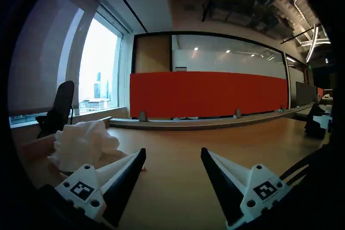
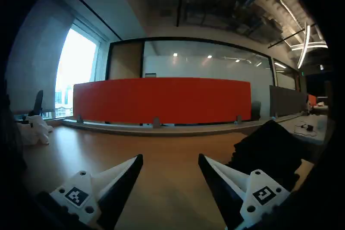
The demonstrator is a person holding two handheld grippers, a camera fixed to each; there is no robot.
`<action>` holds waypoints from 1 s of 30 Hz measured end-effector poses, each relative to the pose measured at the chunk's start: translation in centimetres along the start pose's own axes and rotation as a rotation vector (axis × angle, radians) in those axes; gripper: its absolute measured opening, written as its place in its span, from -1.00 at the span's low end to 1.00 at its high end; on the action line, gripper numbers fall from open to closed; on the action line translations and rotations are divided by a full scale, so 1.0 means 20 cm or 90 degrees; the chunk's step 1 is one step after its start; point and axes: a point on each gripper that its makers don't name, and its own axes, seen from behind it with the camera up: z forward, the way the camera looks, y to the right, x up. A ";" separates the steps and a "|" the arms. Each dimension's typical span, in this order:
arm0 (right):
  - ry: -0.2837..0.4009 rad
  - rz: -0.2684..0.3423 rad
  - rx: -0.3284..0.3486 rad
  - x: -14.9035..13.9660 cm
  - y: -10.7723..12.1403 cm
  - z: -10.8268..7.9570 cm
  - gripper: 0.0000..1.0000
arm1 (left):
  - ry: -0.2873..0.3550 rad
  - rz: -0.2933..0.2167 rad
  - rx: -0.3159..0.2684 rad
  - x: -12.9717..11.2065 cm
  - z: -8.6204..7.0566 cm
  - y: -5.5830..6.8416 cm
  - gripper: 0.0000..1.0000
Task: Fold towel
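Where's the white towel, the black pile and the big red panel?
white towel [image 1: 84, 143], left gripper view, middle of the crumpled heap.
black pile [image 2: 269, 152], right gripper view, its front slope.
red panel [image 1: 207, 94], left gripper view, its middle.

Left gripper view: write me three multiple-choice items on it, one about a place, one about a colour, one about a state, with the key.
1. Where is the white towel?
A) crumpled on the table, left of the left gripper
B) pinched between the fingers
C) folded flat at the table's far right

2. What colour is the divider panel behind the table?
A) blue
B) red
C) green

3. How does the left gripper stand?
A) shut on the towel
B) open, holding nothing
C) shut, empty

Key: 1 A, the towel lies in a heap left of the gripper; 2 B, the panel is plain red; 3 B, bare table shows between the spread fingers.
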 end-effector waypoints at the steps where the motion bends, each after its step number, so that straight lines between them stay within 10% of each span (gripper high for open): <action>1: 0.000 0.000 0.000 0.00 0.00 0.00 0.99 | 0.000 0.000 0.000 0.00 0.00 0.00 0.89; 30: 0.000 0.000 0.000 0.01 -0.01 0.00 0.99 | 0.000 -0.004 0.000 -0.01 0.01 0.00 0.89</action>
